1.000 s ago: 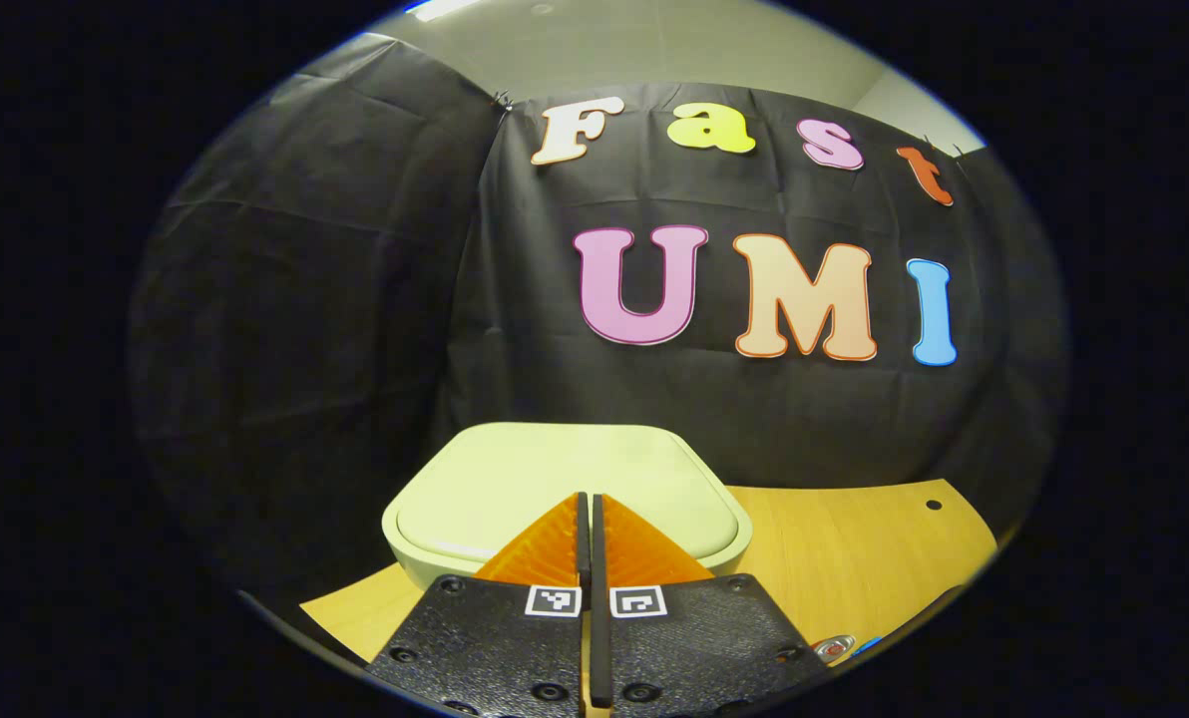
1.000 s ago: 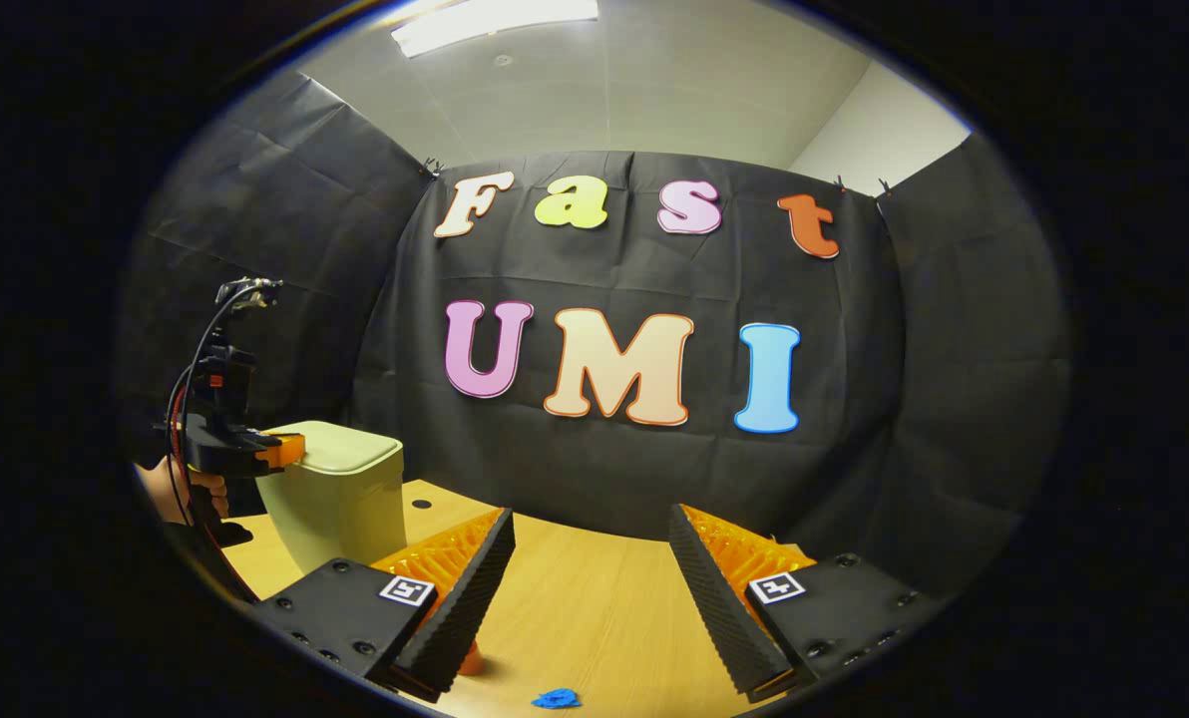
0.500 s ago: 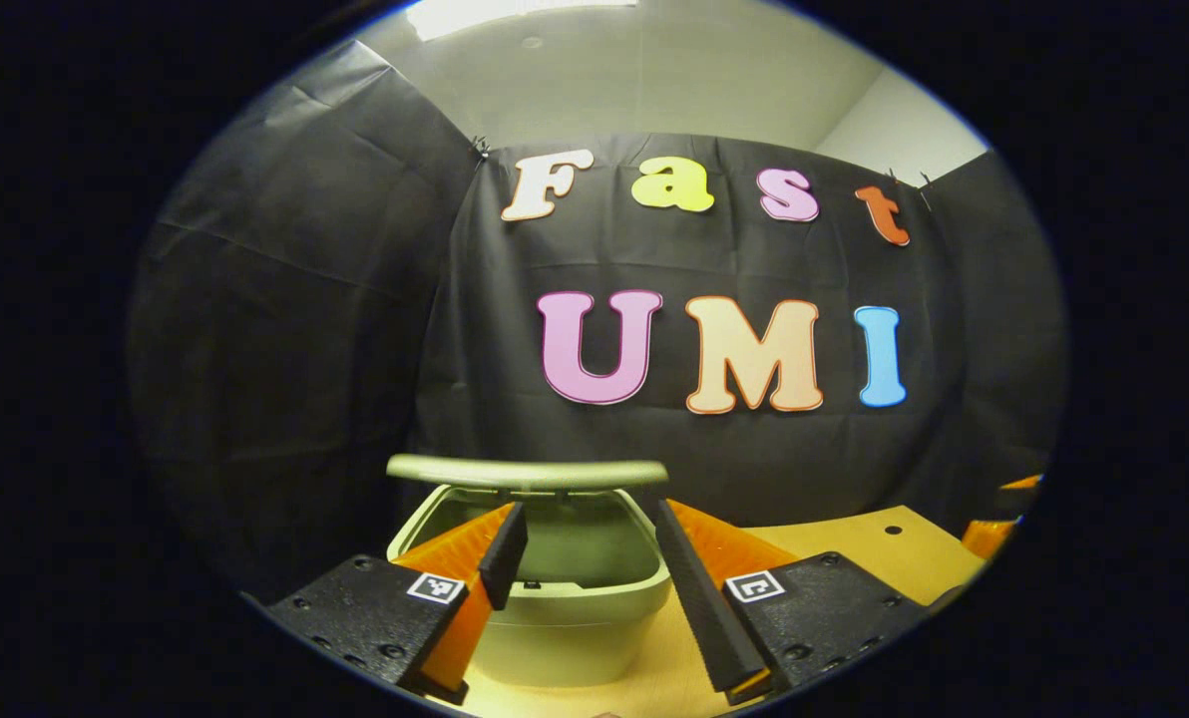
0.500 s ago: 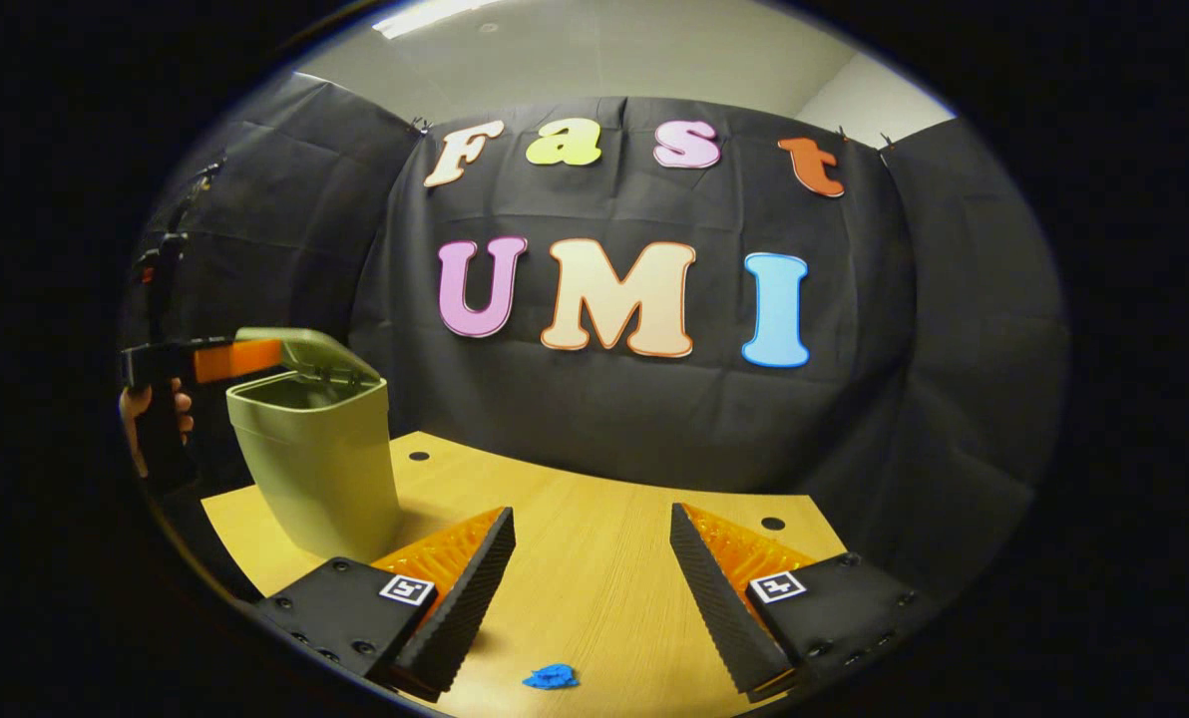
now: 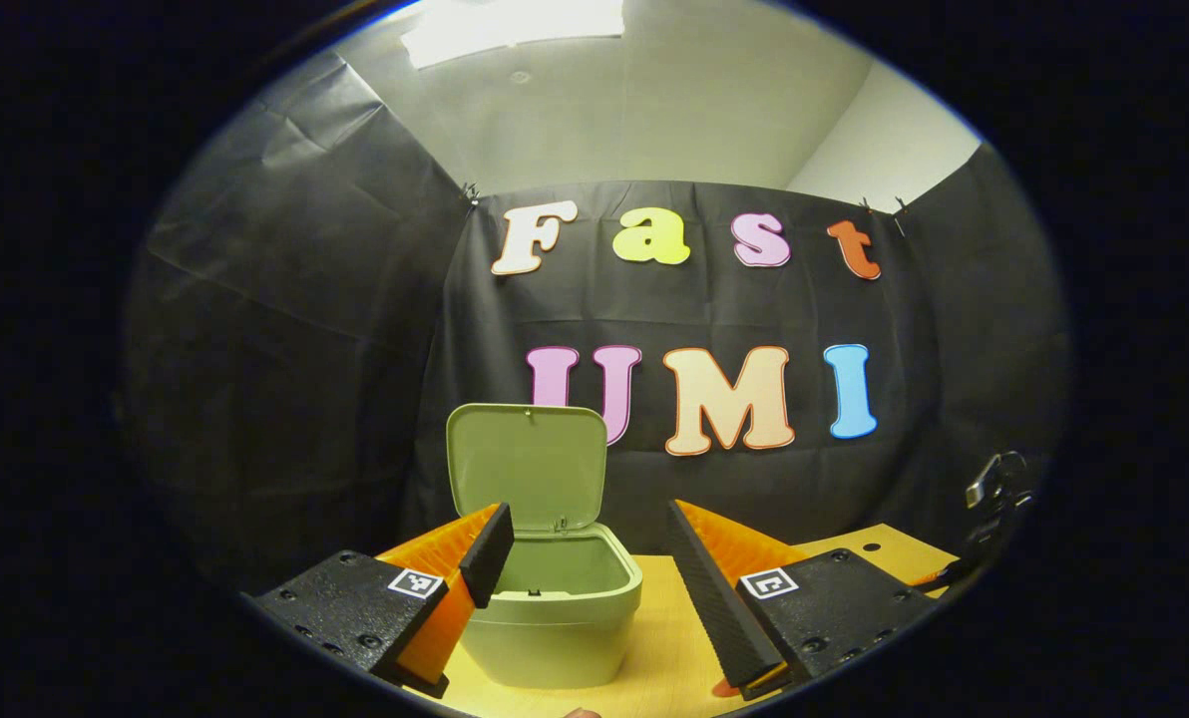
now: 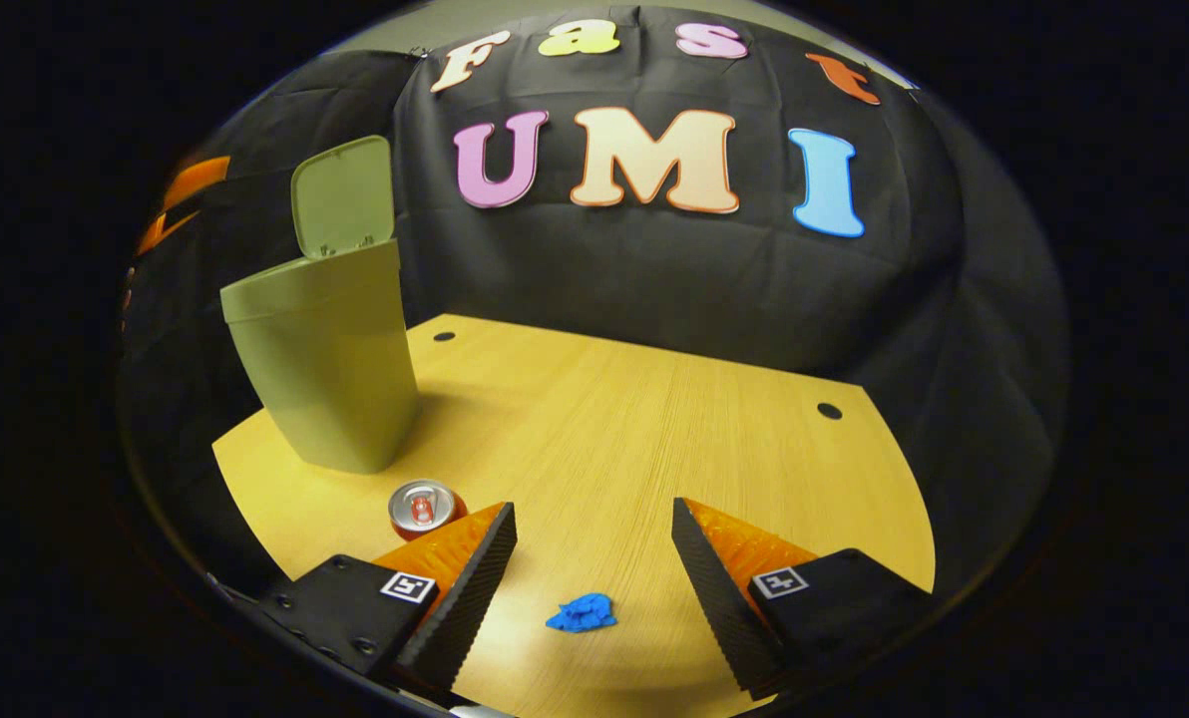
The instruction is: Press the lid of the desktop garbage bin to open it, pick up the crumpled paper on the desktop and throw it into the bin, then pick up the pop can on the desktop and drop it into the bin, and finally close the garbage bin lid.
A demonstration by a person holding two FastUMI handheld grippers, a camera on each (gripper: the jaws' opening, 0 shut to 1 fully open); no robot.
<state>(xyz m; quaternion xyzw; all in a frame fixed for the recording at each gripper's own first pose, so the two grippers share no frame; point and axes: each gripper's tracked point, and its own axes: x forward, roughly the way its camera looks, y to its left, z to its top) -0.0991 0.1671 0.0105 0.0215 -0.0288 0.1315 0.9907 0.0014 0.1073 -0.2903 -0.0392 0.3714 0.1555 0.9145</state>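
Two tongs stand wide and empty. We see the tabletop point(image 6: 604, 399), then the bin point(image 6: 325, 369) at its far left, lid point(image 6: 340, 197) upright. The can point(image 6: 423, 507) stands near the bin. The crumpled paper point(image 6: 582, 612) lies just ahead of the right tongs point(image 6: 594, 568), between their fingers; the left tongs point(image 5: 585, 563) face the bin, so we judge the right nearer.
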